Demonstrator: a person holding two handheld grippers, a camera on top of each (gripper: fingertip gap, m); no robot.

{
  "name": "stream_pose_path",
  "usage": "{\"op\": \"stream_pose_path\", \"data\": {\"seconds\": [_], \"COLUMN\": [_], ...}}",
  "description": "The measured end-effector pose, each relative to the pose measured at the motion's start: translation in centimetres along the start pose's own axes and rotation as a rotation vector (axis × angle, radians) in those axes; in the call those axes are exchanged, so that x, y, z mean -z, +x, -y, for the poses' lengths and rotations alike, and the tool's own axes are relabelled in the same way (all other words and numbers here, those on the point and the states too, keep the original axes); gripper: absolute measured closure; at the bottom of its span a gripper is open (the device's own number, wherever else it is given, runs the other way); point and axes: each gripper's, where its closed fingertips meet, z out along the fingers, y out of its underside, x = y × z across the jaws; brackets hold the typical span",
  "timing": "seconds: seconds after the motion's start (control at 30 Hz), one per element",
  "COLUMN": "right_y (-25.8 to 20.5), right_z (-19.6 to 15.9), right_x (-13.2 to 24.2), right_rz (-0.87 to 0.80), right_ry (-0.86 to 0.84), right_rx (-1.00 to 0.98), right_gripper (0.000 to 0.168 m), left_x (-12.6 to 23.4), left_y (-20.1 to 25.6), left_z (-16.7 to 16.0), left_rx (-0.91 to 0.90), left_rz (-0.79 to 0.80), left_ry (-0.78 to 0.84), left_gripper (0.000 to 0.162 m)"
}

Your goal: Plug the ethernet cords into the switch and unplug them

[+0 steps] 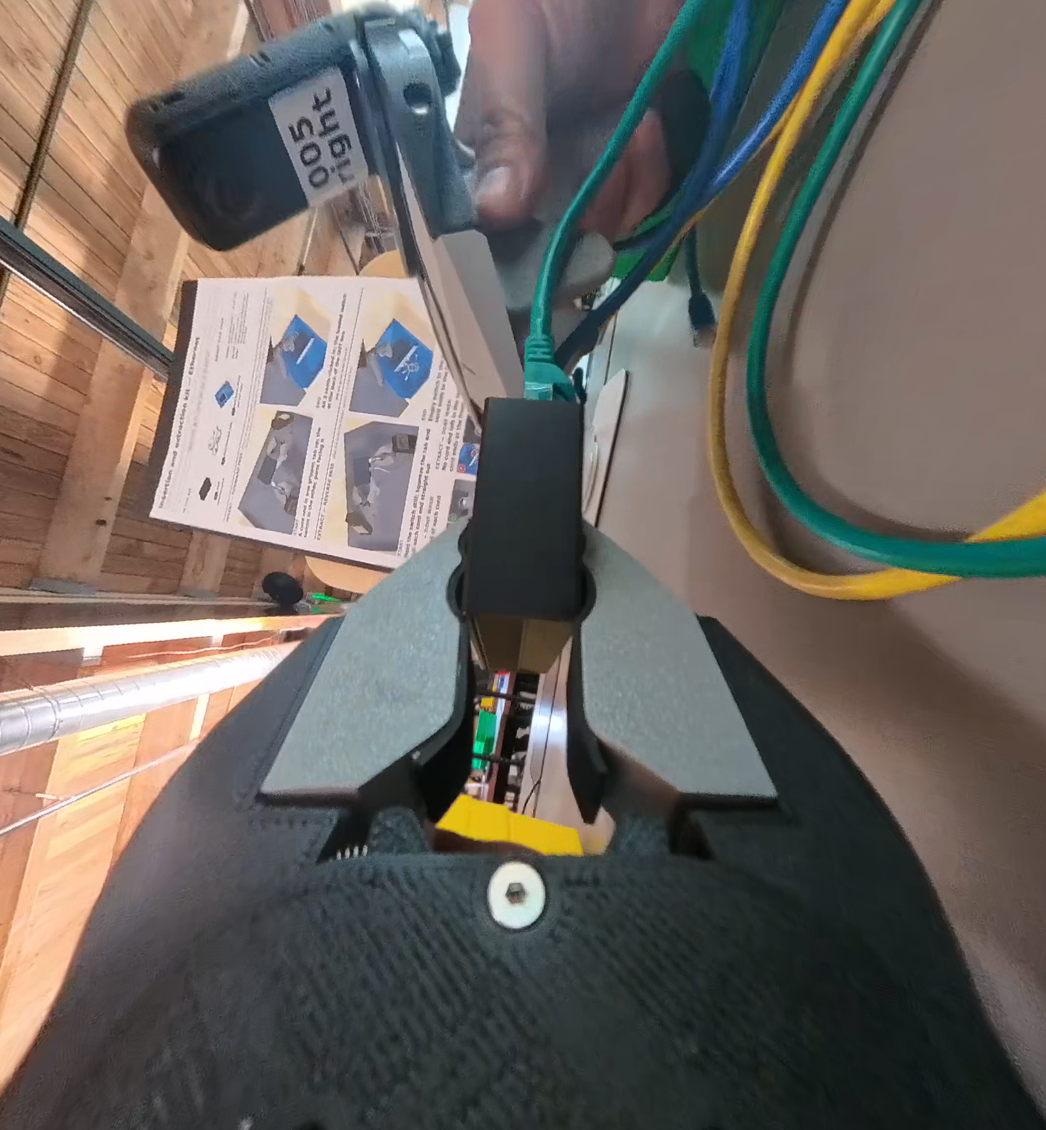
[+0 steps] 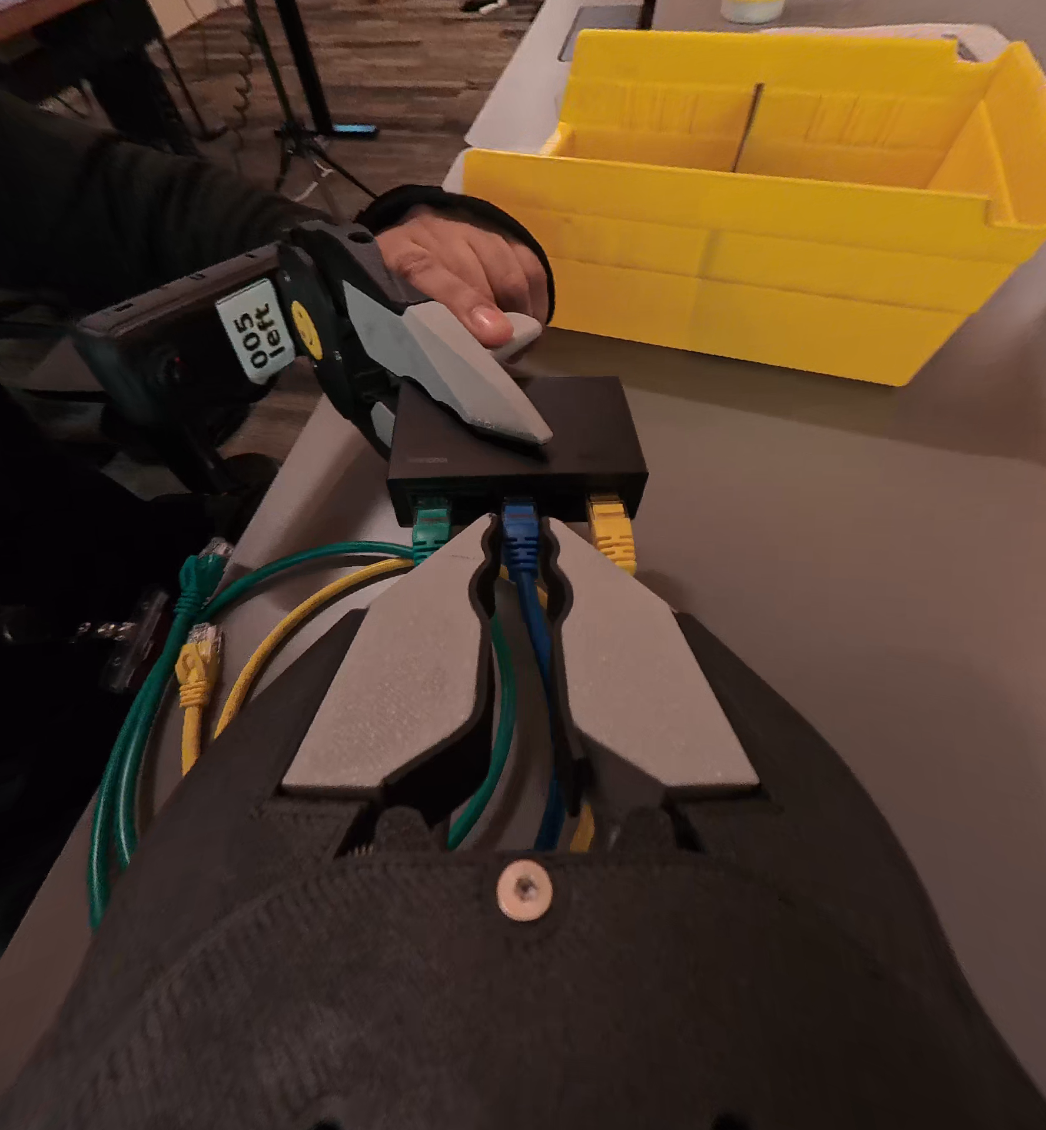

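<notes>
In the left wrist view, my left gripper (image 1: 523, 550) is shut on the black switch (image 1: 523, 489), with a green plug (image 1: 541, 367) in its far end. In the right wrist view, the switch (image 2: 587, 428) sits on the grey table with a green plug (image 2: 430, 520), a blue plug (image 2: 520, 532) and a yellow plug (image 2: 612, 532) in its ports. My right gripper (image 2: 520, 529) is shut on the blue plug, right at the port. The left gripper's upper finger (image 2: 477, 397) lies on top of the switch at its left end.
A yellow bin (image 2: 752, 244) stands behind the switch. Loose green (image 2: 199, 581) and yellow (image 2: 196, 666) cord ends lie near the table's left edge, with cord loops (image 1: 875, 538) trailing over the table (image 2: 814, 672). An instruction sheet (image 1: 300, 416) stands nearby. My two grippers' fingertips are within a few centimetres of each other.
</notes>
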Motion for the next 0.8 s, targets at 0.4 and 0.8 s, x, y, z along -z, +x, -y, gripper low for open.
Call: {"op": "stream_pose_path", "data": {"seconds": [0.4,0.8], "right_y": [-1.1,1.9], "right_z": [5.0,-1.6], "right_x": [3.0,-3.6], "right_rz": [-0.136,-0.514], "right_ry": [0.221,-0.395], "right_rx": [0.111,0.652], "right_gripper": [0.149,0.133], "left_x": [-0.9,-1.1], "left_y": [1.3,3.0], "left_z": [-2.4,-2.7], "left_rx": [0.008,0.448], "left_rz": [-0.048,-0.259], "left_ry": [-0.138,-0.163], "left_gripper": [0.134,0.135]}}
